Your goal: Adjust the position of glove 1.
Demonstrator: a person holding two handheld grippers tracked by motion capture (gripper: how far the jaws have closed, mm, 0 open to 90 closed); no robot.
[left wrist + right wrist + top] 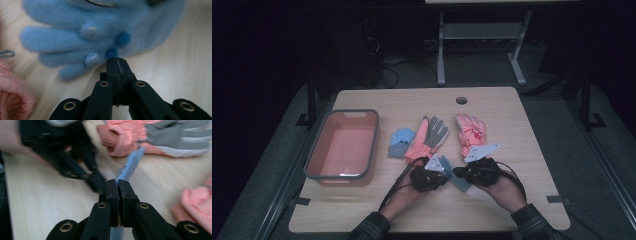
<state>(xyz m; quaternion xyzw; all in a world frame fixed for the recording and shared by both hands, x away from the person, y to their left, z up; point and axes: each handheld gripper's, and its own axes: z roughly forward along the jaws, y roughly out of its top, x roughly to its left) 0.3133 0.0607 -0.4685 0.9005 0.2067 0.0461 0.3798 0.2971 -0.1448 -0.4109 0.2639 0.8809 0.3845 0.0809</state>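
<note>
A dim room surrounds the pale wooden table (512, 200), where a grey-rimmed pink plastic tub (343, 145) sits at the left. Beside it lie a small blue knitted glove (401, 142), an orange-and-grey work glove (428, 136) and a pink padded glove (471, 132). Near the table's front edge, between the two hands, hangs a fuzzy light-blue glove (453, 173), lifted partly off the wood. The right gripper (117, 184) is pinched tight on its edge; the left gripper (117, 62) has its jaws pressed together at the glove's fingertips, though whether it pinches fabric is unclear. To carry it well, I would keep both pinches firm, raise the glove level and clear the neighbouring gloves before swinging toward the tub.
</note>
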